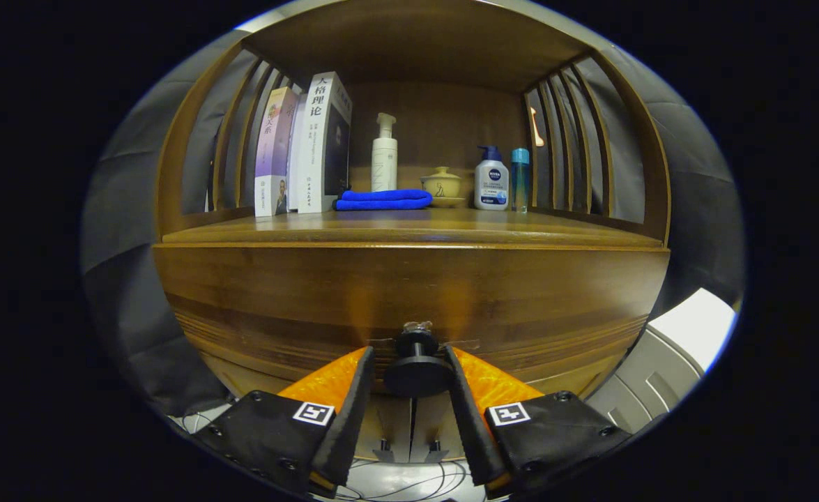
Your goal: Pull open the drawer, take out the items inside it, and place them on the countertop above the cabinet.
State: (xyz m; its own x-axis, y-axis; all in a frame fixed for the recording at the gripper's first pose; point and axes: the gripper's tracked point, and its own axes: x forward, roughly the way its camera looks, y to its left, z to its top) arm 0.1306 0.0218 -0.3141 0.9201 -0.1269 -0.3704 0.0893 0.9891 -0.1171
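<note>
Black drawer knob (417,369) sits between the hand-held gripper (409,362) fingers, both pressing its sides, drawer (409,300) front closed.

Gripper (415,369) level, pointed straight ahead. 2 black fingers (348,404) angled inward toward tips, orange panels behind them, square marker on each black mount. Both fingertips pressed against sides of black round knob (417,373), clamped between them.
</note>
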